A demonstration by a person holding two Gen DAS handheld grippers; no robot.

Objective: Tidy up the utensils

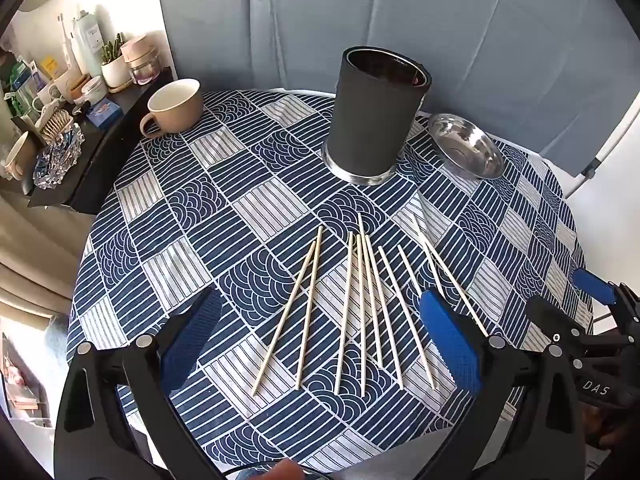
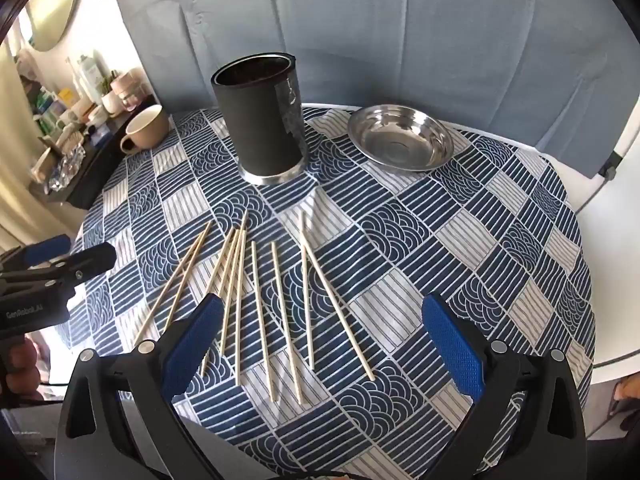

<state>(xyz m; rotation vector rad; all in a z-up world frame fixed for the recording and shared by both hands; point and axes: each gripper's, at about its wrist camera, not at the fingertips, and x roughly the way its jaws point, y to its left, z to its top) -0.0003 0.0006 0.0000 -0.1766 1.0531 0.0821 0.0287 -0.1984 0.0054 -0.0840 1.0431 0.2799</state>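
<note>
While both lie loose: chopsticks [image 1: 360, 308] before dark canister [image 1: 376, 112].

White letters "DAS" on the black body of the right gripper [image 1: 592, 292], seen at the edge of the left wrist view. "GenRobot.AI" in white on the black body of the left gripper [image 2: 68, 252], right wrist view. Shelf bottle labels too small to read
</note>
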